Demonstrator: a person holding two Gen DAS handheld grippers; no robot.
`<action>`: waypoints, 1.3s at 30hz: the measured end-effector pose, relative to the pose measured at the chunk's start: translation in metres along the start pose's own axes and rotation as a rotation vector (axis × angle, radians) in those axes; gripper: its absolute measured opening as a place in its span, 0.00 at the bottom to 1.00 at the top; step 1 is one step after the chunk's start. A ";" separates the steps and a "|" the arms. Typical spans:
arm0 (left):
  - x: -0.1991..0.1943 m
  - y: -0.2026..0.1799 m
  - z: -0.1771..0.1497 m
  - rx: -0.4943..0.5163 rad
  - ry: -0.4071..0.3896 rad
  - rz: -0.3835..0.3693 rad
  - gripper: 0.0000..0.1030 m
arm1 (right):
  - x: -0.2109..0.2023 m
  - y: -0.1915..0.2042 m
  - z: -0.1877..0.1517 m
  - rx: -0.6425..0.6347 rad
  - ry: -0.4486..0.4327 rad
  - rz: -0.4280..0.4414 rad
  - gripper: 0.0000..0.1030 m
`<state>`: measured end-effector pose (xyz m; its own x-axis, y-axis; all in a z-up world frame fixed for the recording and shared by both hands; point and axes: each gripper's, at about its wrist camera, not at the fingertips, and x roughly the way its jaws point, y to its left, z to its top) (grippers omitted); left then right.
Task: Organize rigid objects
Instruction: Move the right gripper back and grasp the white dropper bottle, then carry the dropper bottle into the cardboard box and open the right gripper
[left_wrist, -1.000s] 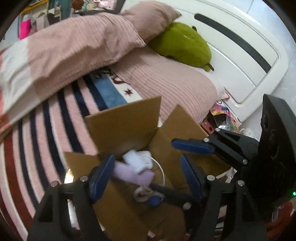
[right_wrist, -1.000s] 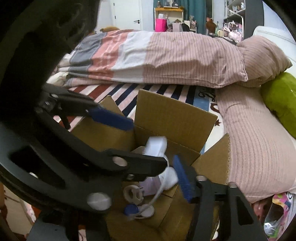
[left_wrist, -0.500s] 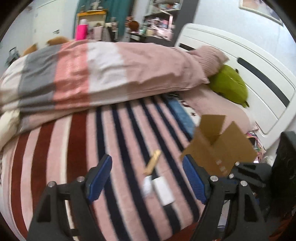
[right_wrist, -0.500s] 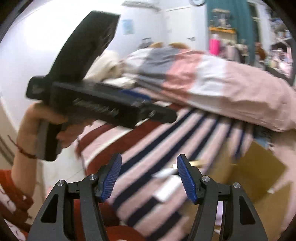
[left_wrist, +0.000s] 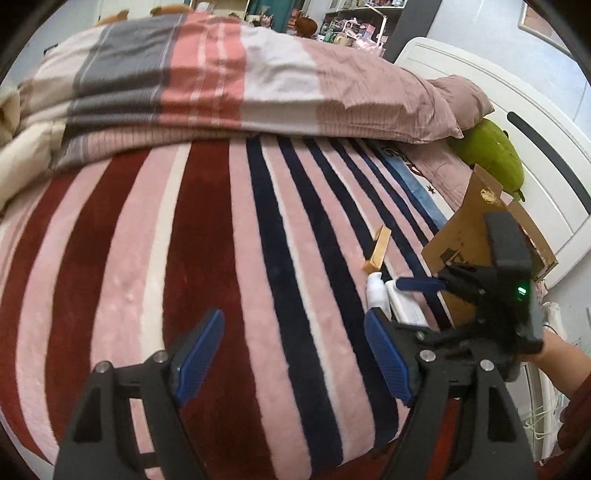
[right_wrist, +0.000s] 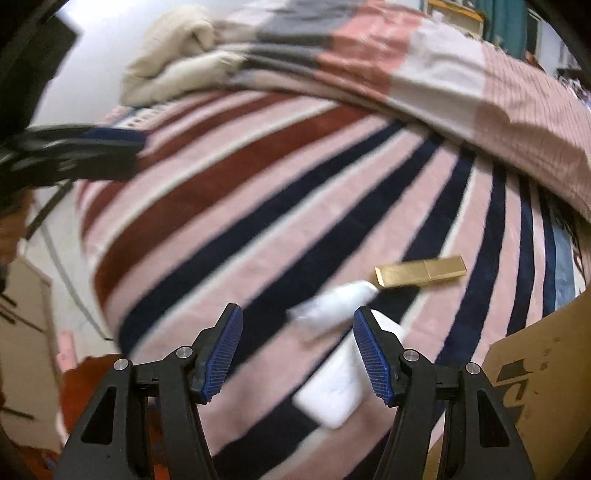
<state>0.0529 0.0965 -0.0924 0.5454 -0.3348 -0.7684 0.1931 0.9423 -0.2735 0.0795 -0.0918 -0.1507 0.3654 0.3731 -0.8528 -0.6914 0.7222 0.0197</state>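
Three items on striped blanket, cardboard box nr edge

A home bedroom is showing. A striped blanket and folded duvet are covering the bed, against a white headboard

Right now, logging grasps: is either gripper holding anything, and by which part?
Nothing is held. The left gripper and right gripper are both open over the striped blanket.
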 end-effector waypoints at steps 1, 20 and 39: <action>0.003 0.001 -0.001 -0.005 0.003 -0.006 0.74 | 0.006 -0.003 -0.001 0.004 0.008 -0.013 0.57; 0.006 -0.005 -0.004 -0.001 0.018 -0.027 0.74 | 0.030 -0.005 0.010 -0.040 0.053 0.092 0.65; -0.007 -0.049 0.012 0.046 0.023 -0.176 0.73 | -0.021 0.033 0.008 -0.145 -0.070 0.117 0.45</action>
<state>0.0494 0.0526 -0.0665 0.4809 -0.4937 -0.7246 0.3210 0.8682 -0.3785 0.0540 -0.0707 -0.1277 0.3161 0.4928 -0.8107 -0.8123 0.5821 0.0370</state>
